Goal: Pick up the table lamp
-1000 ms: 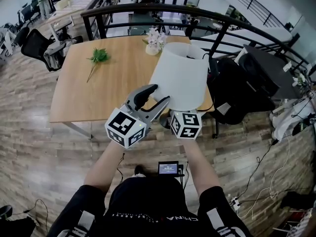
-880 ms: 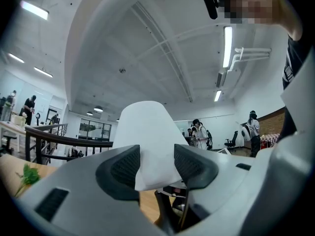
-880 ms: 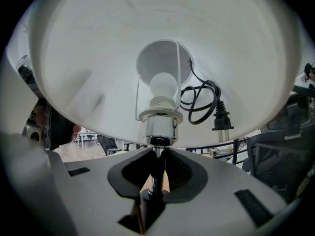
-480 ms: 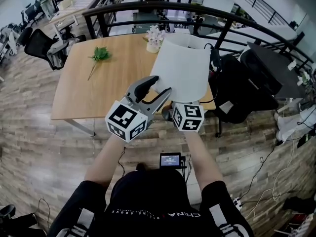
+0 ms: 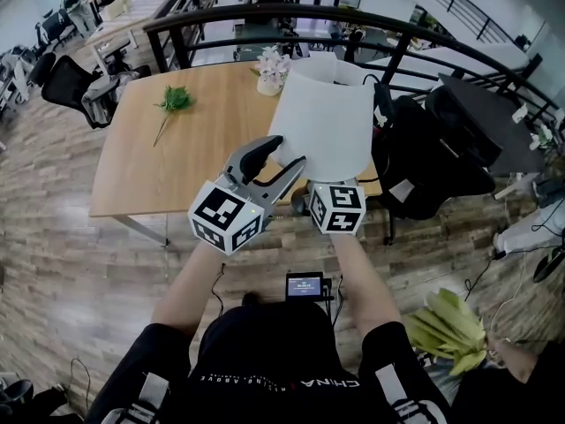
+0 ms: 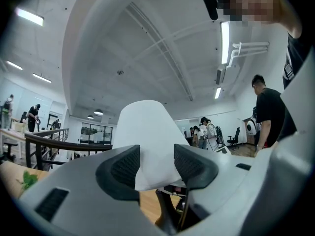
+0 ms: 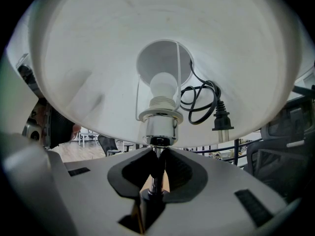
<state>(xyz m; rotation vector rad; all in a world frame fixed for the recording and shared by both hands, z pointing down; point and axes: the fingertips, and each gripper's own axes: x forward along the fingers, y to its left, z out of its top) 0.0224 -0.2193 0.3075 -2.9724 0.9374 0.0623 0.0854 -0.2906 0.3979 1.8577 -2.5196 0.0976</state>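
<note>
The table lamp has a wide white shade (image 5: 322, 117) and stands over the front right edge of the wooden table (image 5: 177, 157). In the right gripper view I look up into the shade (image 7: 98, 58) at the bulb (image 7: 162, 85) and a coiled black cord with its plug (image 7: 216, 119). My right gripper (image 7: 157, 168) is shut on the lamp's chrome stem (image 7: 156, 178); from the head view only its marker cube (image 5: 335, 208) shows below the shade. My left gripper (image 5: 281, 157) is beside the shade's left, open, with nothing pressed between its pads (image 6: 120, 168).
A green sprig (image 5: 175, 102) and a small flower vase (image 5: 269, 69) are on the table. A black railing (image 5: 265, 11) curves behind it. A dark chair (image 5: 424, 162) stands right of the lamp. A small screen (image 5: 307, 285) and a yellow-green bundle (image 5: 446, 329) are on the floor.
Both grippers and the lamp have shifted slightly away from me and up. A yellow-green bundle has come into view at the lower right.
</note>
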